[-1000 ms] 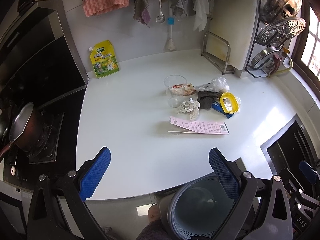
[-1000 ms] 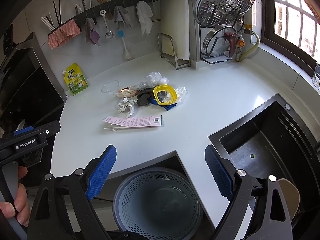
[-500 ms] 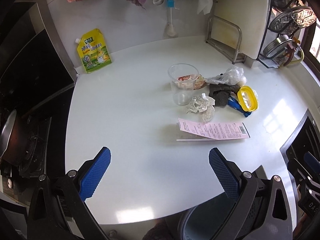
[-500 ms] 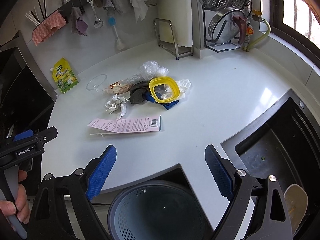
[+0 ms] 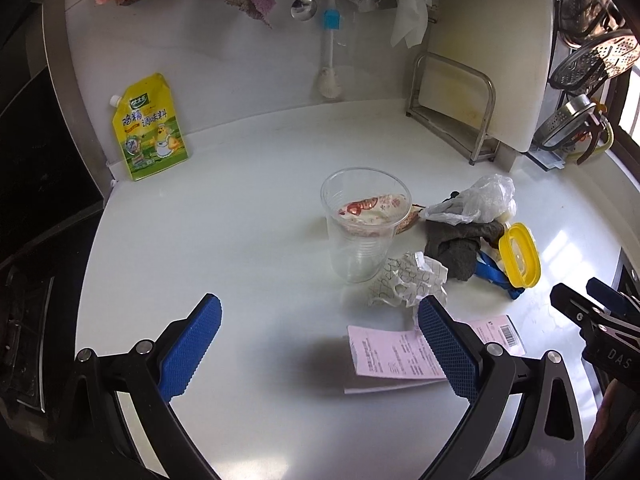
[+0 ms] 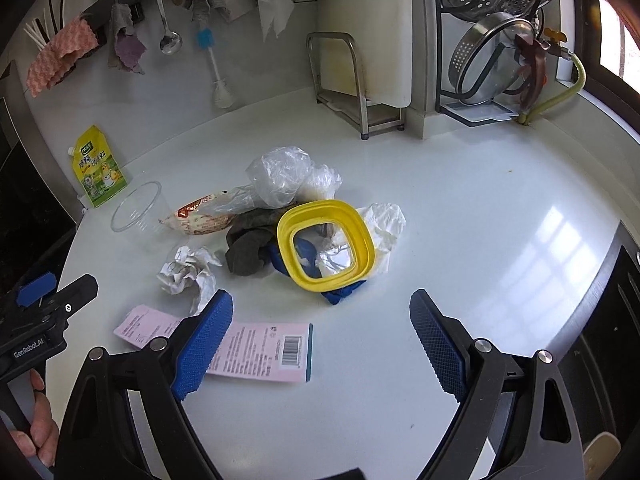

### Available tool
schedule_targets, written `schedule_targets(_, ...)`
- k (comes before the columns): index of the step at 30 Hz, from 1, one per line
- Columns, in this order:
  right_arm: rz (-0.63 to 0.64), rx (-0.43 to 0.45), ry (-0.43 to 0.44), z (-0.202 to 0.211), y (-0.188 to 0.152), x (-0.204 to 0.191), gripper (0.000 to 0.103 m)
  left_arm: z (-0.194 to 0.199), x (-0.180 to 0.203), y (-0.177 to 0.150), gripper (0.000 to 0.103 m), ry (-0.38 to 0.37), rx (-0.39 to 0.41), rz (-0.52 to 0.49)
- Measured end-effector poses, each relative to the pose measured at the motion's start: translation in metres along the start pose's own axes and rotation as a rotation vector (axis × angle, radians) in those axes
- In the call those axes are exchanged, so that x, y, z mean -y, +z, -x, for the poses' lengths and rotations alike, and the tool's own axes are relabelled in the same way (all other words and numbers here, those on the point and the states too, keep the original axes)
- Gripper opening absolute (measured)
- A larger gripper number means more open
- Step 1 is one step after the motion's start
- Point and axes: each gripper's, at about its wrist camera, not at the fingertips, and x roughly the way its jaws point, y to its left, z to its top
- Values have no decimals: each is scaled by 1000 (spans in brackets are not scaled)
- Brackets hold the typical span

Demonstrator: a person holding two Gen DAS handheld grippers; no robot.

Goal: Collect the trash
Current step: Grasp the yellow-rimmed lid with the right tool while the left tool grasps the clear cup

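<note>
Under my claws lay a white countertop (image 5: 248, 208), glossy and lit from the window side. A yellow seasoning pouch (image 5: 149, 128) stood at its back edge against the wall. Near the middle stood a clear plastic cup (image 5: 362, 226), upright, with a crumpled paper (image 5: 408, 280) just beside it. A pink receipt (image 6: 256, 350) lay flat nearer me. A dark rag (image 6: 248, 246), a clear plastic bag (image 6: 280, 176) and a yellow lid (image 6: 326, 244) were heaped together, touching. A metal rack (image 6: 352, 92) stood at the back.
</note>
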Motion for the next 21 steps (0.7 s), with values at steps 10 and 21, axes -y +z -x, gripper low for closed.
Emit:
schedule_targets(10,38,-37,33,-57,17,7,86,-29,9,1,97,-18,0,-40)
schedule_targets(21,68,-76,33,-88,31,10,86,-43,13,2,97,-103,-7,-51)
